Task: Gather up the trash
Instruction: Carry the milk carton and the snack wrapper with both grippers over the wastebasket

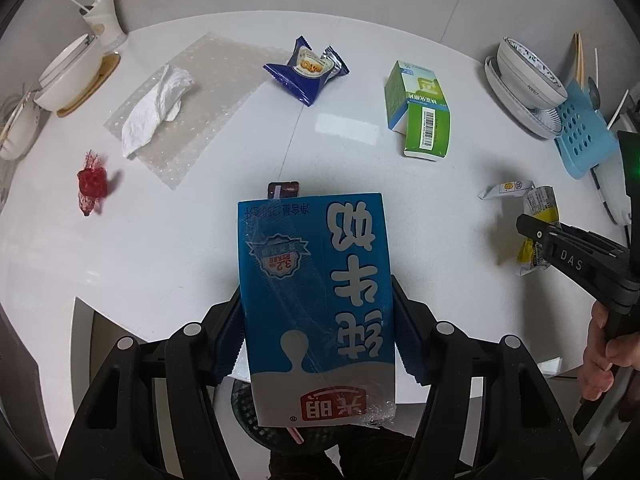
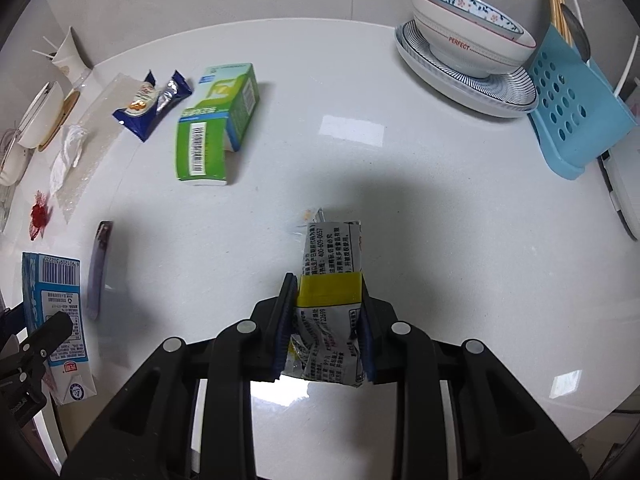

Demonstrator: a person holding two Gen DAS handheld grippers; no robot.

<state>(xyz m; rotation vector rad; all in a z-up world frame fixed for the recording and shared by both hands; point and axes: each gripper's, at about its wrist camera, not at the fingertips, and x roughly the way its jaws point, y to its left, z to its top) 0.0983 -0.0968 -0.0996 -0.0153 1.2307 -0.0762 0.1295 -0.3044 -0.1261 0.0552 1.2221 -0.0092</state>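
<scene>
My left gripper (image 1: 318,300) is shut on a blue and white milk carton (image 1: 316,300), lifted above the white round table (image 1: 180,248). In the right wrist view the same carton (image 2: 56,320) hangs at the far left. My right gripper (image 2: 326,304) is shut on a silver and yellow snack wrapper (image 2: 330,276), raised just off the table. From the left wrist view that wrapper (image 1: 538,216) shows at the right, between the right gripper's dark fingers (image 1: 560,248). A green carton (image 1: 420,108), a blue snack packet (image 1: 308,70), a crumpled tissue (image 1: 156,108) and a red net scrap (image 1: 92,180) lie on the table.
A bubble-wrap sheet (image 1: 208,80) lies under the tissue. A purple wrapper (image 2: 98,268) lies near the milk carton. A bowl on a plate (image 2: 472,36) and a blue perforated rack (image 2: 576,108) stand at the right. White bowls (image 1: 68,76) and a cup (image 1: 104,12) stand at the left. A dark bin (image 1: 256,420) sits below the table edge.
</scene>
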